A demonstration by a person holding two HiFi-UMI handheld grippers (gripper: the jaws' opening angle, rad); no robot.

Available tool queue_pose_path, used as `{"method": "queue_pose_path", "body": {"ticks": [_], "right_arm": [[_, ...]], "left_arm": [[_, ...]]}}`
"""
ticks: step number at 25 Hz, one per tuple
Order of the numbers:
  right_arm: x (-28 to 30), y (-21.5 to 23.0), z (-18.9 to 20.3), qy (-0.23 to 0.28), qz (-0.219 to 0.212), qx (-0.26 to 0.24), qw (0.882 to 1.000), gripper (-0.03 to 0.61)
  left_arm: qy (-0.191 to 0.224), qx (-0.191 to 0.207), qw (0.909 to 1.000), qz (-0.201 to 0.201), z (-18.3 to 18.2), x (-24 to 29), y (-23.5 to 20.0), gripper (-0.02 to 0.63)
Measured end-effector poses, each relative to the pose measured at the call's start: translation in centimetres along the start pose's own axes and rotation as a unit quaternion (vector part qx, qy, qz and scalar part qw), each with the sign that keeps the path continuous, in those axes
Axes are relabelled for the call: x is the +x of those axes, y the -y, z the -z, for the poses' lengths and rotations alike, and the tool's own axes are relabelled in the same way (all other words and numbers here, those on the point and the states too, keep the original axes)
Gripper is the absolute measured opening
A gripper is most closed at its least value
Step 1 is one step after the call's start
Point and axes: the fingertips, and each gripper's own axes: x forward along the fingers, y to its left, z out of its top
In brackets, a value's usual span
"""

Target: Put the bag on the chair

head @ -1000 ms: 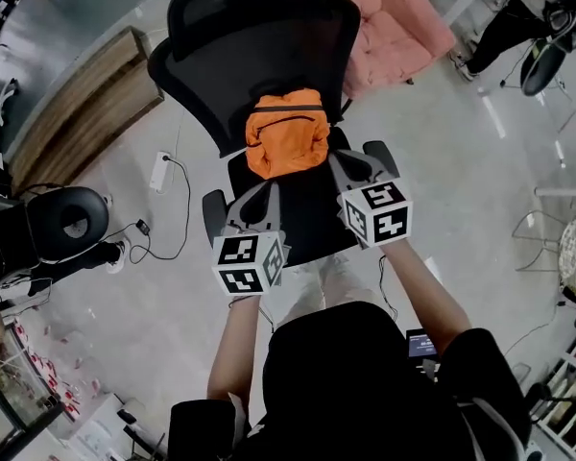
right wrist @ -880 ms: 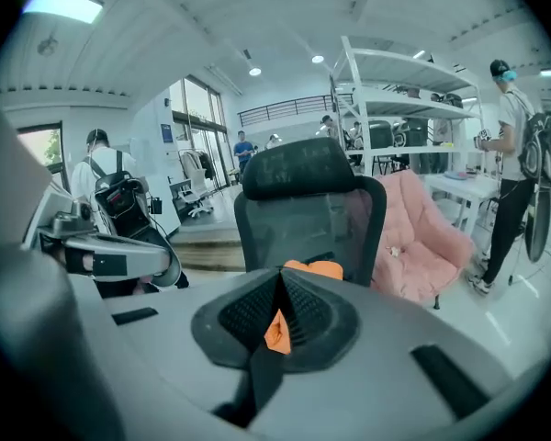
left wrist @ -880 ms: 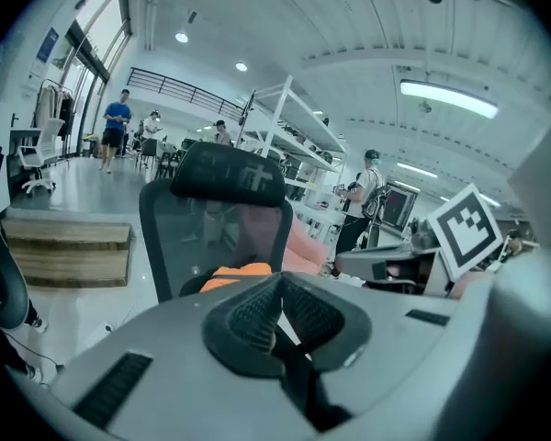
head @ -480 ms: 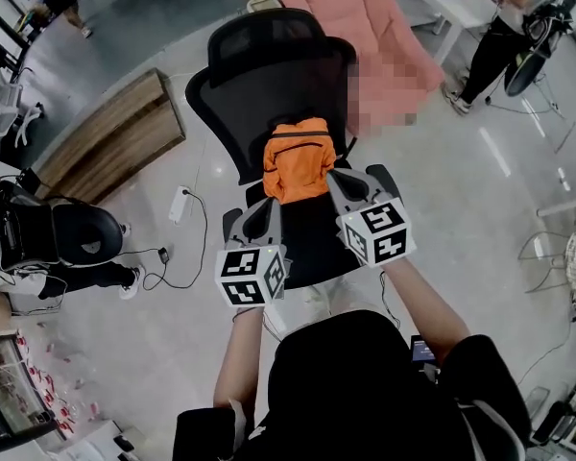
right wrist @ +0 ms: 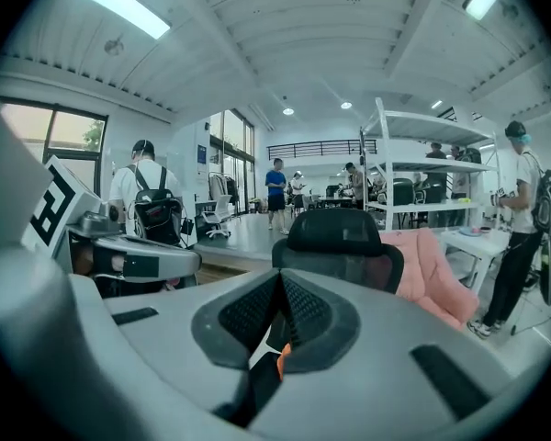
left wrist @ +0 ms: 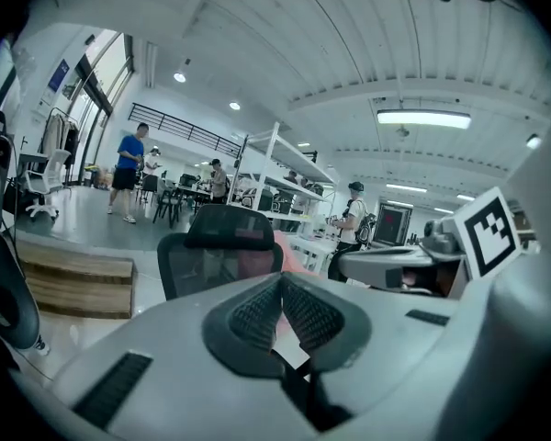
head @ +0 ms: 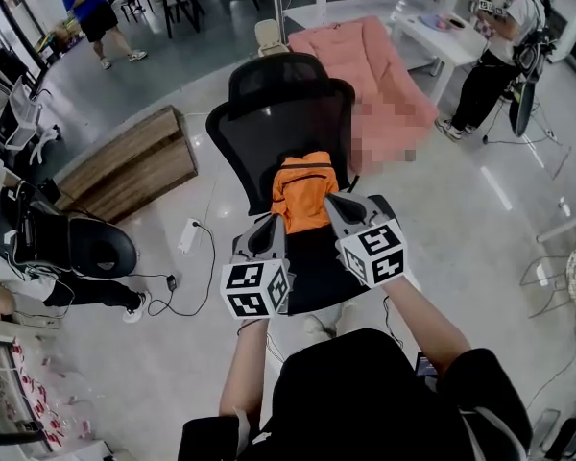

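L gripper [head: 272, 223], R gripper [head: 335, 204] up; 1 bag [head: 305, 188] on 1 chair [head: 276, 113].

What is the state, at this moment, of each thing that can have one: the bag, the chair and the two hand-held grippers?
orange bag: on the chair seat, leaning against the backrest.
office chair: upright, nobody sitting, carries the bag.
left hand-held gripper: jaws shut, nothing seen between the pads, tip by the bag's lower left corner.
right hand-held gripper: jaws shut, nothing seen between the pads, tip by the bag's right edge.
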Motion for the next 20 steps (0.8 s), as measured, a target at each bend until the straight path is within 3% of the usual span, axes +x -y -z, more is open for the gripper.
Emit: {"method": "queue_pose_path", "body": {"ticks": [8, 20], "right_arm": [[-2.3, 0.1, -1.5, 0.017, -0.007, -0.02, 1.0, 0.002], [-10.3, 1.6, -2.7, 0.056, -0.026, -0.019, 0.998, 0.002]], "left_arm": [[0.03, 0.004, 0.9995, -0.005, -2.4, -1.2, 1.8, 0.012], [0.061, 0.013, 0.9977, -0.025, -3.4, -3.6, 9.7, 0.012]]}}
